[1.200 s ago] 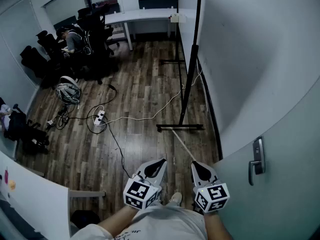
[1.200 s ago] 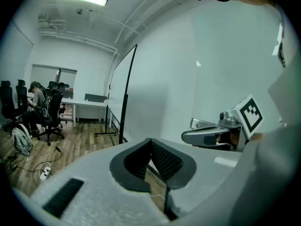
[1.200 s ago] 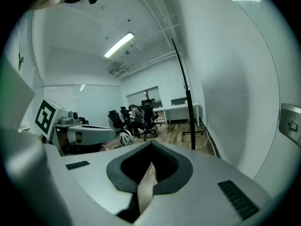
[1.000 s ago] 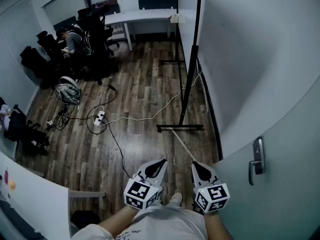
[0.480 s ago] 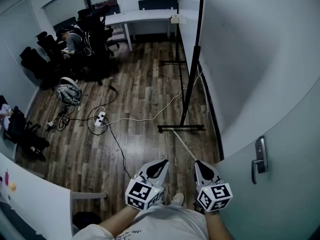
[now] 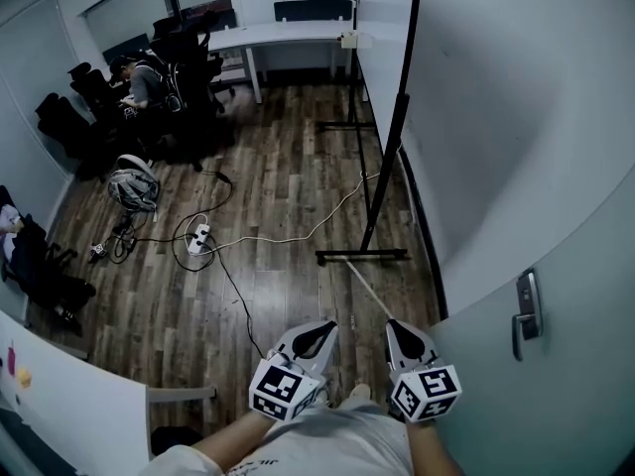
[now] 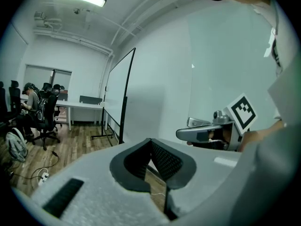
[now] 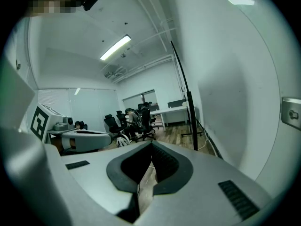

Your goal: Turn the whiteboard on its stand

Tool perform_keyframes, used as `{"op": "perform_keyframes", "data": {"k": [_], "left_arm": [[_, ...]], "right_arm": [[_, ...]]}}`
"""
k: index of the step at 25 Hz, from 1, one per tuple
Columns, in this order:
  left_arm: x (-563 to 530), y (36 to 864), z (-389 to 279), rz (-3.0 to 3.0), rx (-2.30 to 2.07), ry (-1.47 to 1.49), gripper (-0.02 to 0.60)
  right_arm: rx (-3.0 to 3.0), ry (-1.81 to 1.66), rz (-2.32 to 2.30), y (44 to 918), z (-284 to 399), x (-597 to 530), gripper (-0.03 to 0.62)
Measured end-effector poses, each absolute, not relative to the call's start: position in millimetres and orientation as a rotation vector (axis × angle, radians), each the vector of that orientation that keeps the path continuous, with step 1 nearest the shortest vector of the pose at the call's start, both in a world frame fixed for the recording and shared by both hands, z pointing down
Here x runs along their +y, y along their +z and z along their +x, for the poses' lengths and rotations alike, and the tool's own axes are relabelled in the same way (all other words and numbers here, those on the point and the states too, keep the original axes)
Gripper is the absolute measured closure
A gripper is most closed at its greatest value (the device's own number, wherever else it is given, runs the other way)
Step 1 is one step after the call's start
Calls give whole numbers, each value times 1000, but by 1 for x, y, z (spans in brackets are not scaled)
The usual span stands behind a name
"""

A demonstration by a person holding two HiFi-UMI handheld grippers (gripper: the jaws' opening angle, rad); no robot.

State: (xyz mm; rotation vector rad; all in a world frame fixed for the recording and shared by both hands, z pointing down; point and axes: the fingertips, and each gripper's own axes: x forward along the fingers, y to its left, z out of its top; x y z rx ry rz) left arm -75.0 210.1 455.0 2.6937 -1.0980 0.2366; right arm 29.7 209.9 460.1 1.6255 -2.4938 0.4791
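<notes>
Against a second ago the head view has shifted a little, and the door handle [image 6: 526,313] sits further right and lower. The whiteboard [image 6: 396,127] stands far right on its stand, edge-on by the wall (the left gripper view shows its face). Left gripper [image 6: 318,333] and right gripper [image 6: 401,331], both near, have jaws pressed together on nothing
</notes>
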Motion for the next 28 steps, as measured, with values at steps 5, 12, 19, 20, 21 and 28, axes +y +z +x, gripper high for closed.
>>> {"op": "perform_keyframes", "data": {"k": [5,12,19,20,21,28], "left_arm": [[201,457,-84,2696,-1086,216,572],[169,460,-82,2686,-1088,200,572],[101,470,-61,2670,-1116,220,572],[90,471,-58,2669,-1119,223,572],[78,471,-55,2669,-1123,225,572],[-5,461,-27,2673,-1156,209,572]], "right_arm": [[-2472,496,1637,467,24,205,588],[-2459,494,1632,477,29,183,588],[-2484,502,1605,486,49,112,588],[-2488,497,1604,486,52,100,588],[-2492,488,1604,484,56,87,588],[-2506,455,1596,473,87,1,588]]}}
